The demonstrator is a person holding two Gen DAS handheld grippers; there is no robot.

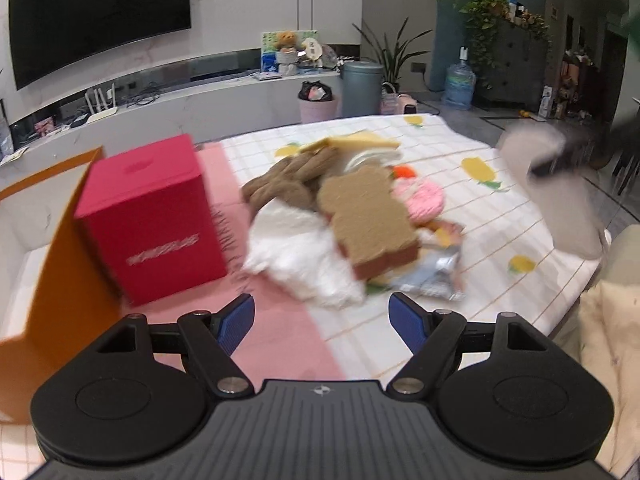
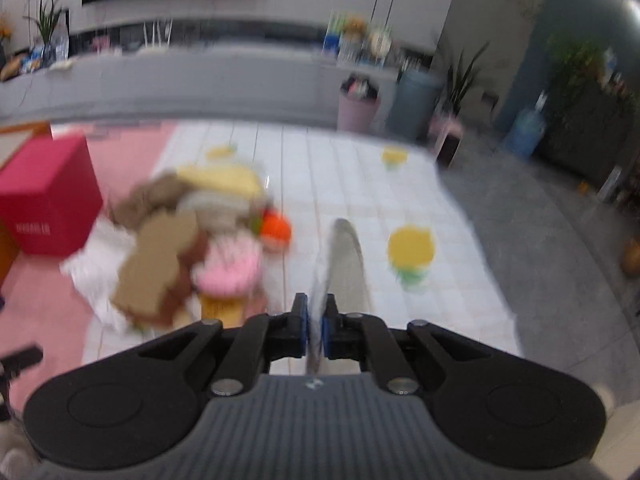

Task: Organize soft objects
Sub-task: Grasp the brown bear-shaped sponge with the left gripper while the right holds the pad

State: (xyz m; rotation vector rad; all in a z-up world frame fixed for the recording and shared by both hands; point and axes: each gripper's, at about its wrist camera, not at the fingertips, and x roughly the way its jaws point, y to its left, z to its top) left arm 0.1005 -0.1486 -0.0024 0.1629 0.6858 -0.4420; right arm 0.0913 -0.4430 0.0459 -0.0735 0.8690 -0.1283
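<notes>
Now right gripper [image 2: 315, 330] clamps grey cloth [image 2: 344, 264], pointing forward; left gripper [image 1: 321, 322] wide.

One red box [image 1: 154, 220], one bread-slice plush [image 1: 370, 220], one pink plush [image 1: 420, 200], two bins [image 1: 360, 88].

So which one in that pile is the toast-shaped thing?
Start at the tall red cardboard box on the pink side of the cloth, then move right to the heap of soft things. The flat tan bread-slice cushion lies on top, over white fabric; only it has a darker brown crust edge.
</notes>
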